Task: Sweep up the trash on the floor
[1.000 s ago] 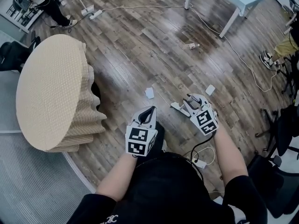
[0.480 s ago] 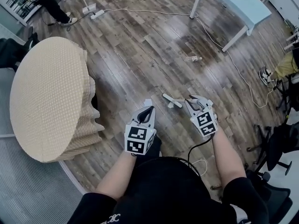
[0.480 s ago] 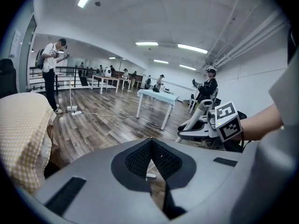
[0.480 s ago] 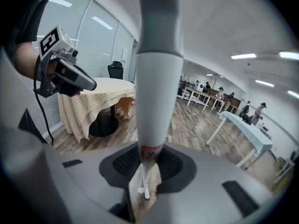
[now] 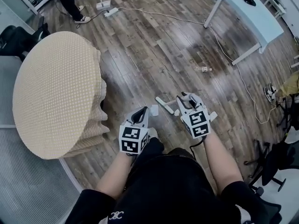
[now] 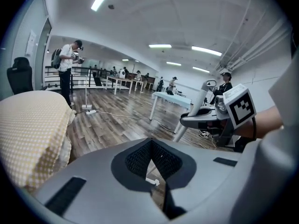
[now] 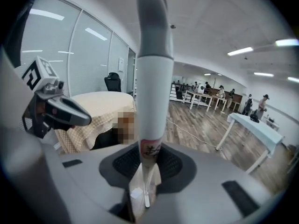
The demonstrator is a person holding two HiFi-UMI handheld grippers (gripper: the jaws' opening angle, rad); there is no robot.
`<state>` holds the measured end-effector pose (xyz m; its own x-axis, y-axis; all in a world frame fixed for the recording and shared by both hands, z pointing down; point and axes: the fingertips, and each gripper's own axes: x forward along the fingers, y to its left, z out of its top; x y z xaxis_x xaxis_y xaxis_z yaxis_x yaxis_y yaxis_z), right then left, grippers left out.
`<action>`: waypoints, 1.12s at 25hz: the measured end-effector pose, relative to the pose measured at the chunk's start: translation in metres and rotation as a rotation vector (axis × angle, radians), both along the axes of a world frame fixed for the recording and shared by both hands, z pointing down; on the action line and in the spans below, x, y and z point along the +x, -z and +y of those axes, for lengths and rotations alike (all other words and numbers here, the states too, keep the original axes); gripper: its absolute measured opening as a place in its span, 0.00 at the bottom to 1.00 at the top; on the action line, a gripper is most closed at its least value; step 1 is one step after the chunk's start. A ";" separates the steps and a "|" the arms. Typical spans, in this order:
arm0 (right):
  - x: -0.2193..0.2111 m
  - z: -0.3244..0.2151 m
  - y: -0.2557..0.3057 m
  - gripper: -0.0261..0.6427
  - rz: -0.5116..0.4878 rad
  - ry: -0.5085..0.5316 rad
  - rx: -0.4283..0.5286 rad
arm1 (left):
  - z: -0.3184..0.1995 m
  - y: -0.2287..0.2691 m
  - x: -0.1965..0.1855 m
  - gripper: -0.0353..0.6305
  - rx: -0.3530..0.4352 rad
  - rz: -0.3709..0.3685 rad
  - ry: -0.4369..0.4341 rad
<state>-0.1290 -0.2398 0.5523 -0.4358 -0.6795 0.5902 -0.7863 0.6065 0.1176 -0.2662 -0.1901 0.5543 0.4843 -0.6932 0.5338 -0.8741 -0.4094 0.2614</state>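
Observation:
My right gripper (image 5: pixel 183 98) (image 7: pixel 147 171) is shut on a white broom handle (image 7: pixel 150 78) that stands up between its jaws. The broom's white head (image 5: pixel 164 105) rests on the wooden floor beside a white paper scrap (image 5: pixel 154 109). A second scrap (image 5: pixel 213 116) lies just right of the right gripper. A small piece of litter (image 5: pixel 203 69) lies farther out. My left gripper (image 5: pixel 141 111) (image 6: pixel 156 171) is level with the right one, jaws closed on a dark narrow handle that drops out of sight below.
A round table with a beige checked cloth (image 5: pixel 56 87) stands close on the left. A light blue table (image 5: pixel 252 17) stands at the far right, and a white cable (image 5: pixel 233 64) runs across the floor. Black office chairs (image 5: pixel 275 157) stand at the right edge.
Both grippers have moved forward and left. The broom head has slid left across the floor until it lies next to the paper scrap.

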 end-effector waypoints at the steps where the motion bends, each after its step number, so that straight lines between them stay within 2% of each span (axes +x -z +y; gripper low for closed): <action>1: -0.009 -0.007 0.000 0.19 -0.018 -0.017 -0.007 | -0.002 -0.002 -0.005 0.05 -0.007 -0.004 0.006; 7: -0.044 -0.023 -0.026 0.19 -0.117 -0.161 -0.076 | -0.001 -0.016 -0.023 0.05 -0.046 -0.007 0.045; 11: -0.029 -0.024 -0.059 0.19 -0.163 -0.348 -0.143 | 0.000 -0.020 -0.026 0.05 -0.062 -0.009 0.045; 14: -0.003 -0.019 -0.084 0.19 -0.180 -0.460 -0.185 | -0.002 -0.018 -0.026 0.05 -0.071 -0.020 0.036; 19: 0.062 -0.009 -0.100 0.19 -0.180 -0.562 -0.180 | -0.008 -0.018 -0.005 0.05 -0.070 -0.031 0.002; 23: 0.118 0.010 -0.109 0.19 -0.165 -0.610 -0.186 | -0.012 -0.015 0.029 0.05 -0.061 -0.042 -0.052; 28: 0.188 0.024 -0.108 0.19 -0.195 -0.695 -0.182 | -0.019 -0.011 0.087 0.05 -0.044 -0.064 -0.110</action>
<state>0.0590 -0.2154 0.6602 -0.0498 -0.7358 0.6754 -0.9921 -0.0415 -0.1183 -0.1794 -0.2088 0.5652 0.5203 -0.6130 0.5946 -0.8399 -0.4933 0.2264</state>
